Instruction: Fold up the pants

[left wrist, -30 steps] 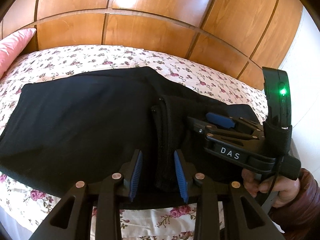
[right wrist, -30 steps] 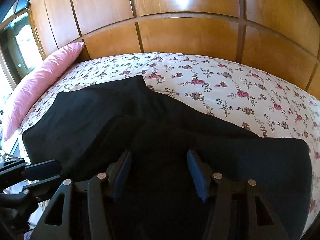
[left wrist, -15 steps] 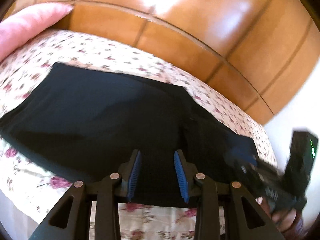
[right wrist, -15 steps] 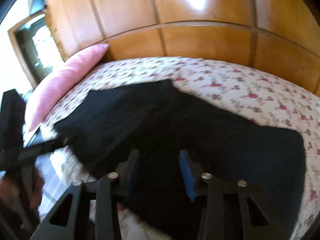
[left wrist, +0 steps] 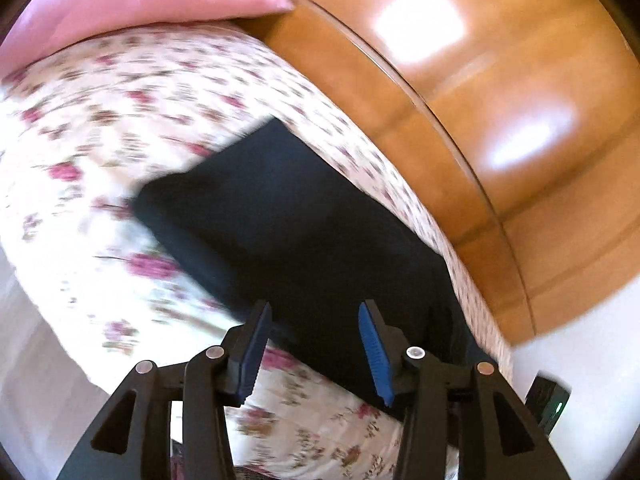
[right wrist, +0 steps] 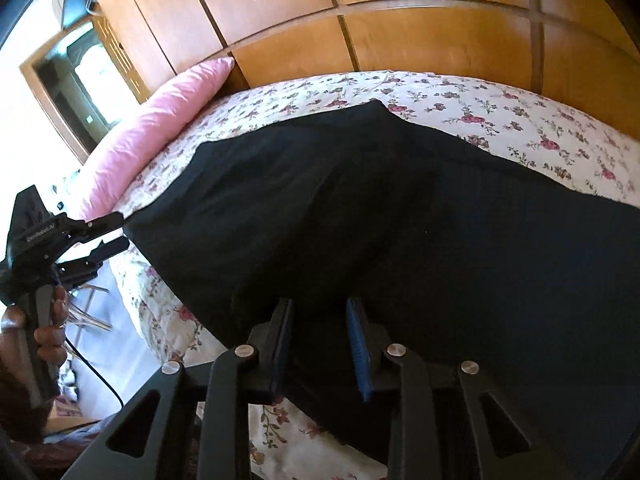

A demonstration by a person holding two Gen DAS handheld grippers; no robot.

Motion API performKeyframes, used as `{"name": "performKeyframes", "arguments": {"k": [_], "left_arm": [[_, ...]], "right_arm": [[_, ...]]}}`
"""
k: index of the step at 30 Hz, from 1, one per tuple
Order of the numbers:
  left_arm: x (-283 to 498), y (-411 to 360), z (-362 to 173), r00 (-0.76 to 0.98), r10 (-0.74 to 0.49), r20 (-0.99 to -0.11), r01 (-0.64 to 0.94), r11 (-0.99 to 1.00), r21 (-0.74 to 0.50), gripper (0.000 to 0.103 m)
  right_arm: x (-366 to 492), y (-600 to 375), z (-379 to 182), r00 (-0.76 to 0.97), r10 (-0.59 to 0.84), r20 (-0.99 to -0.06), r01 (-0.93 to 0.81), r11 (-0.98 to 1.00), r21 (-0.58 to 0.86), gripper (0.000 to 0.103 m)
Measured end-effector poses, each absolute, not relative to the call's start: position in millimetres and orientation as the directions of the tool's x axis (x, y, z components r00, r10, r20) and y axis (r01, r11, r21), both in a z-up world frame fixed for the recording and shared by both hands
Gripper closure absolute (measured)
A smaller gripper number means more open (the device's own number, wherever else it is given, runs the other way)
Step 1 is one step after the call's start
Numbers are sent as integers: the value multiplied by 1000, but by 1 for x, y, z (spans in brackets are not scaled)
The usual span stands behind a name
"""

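One fold seems done on the black pants (right wrist: 400, 216), with more left: right gripper (right wrist: 320, 340) closing on cloth at 6 o'clock, left gripper (left wrist: 316, 344) opening, empty

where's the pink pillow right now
The pink pillow lies at the left end of the floral bed against the wooden headboard, just beyond the left edge of the black pants.

Black pants (right wrist: 400, 216) lie across the floral bedsheet (right wrist: 500, 120). The right gripper (right wrist: 320, 336) is closing over their near edge; the left gripper (right wrist: 110, 232) sits beside their left corner, below the pink pillow (right wrist: 156, 128).
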State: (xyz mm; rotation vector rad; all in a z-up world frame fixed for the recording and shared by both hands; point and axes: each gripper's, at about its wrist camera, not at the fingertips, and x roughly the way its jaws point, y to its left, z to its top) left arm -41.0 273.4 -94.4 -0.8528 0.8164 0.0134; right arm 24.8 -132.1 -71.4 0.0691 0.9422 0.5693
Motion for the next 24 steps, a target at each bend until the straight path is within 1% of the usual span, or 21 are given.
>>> {"name": "performKeyframes", "arguments": {"k": [2,7,14,18,20,21,23,24], "left_arm": [[-48,292,-99,706,-272,-654,-379,634,-674,57],[-57,319,-117,695,-280,-662,-469,521,-713,57],[-50,334,-141,661,-308,-684,-544,430,-720,57],[-45,333,-139,675,-299,-674,-534,432,-726,59],[-39,332,-138,681,-287,-674,-530,442,-724,63],[-36,331,-138,680,-282,-677,-530,449,-719,69],[-31,326,-139,681,-273,-680,-524,467,-712,71],[-29,324,-138,681,-273,-680,-518,478,-710,76]], "right_arm": [[24,-133,-72,455,501,-736,-426,849,313,74],[18,-132,-71,482,497,-722,-437,850,293,74],[17,-134,-71,487,501,-715,-440,848,295,74],[16,-133,-71,494,496,-714,-440,851,287,74],[15,-133,-71,497,494,-713,-441,852,283,74],[15,-133,-71,499,493,-713,-441,853,281,74],[15,-133,-71,500,492,-713,-440,853,280,74],[15,-133,-71,501,491,-712,-440,854,280,74]]}}
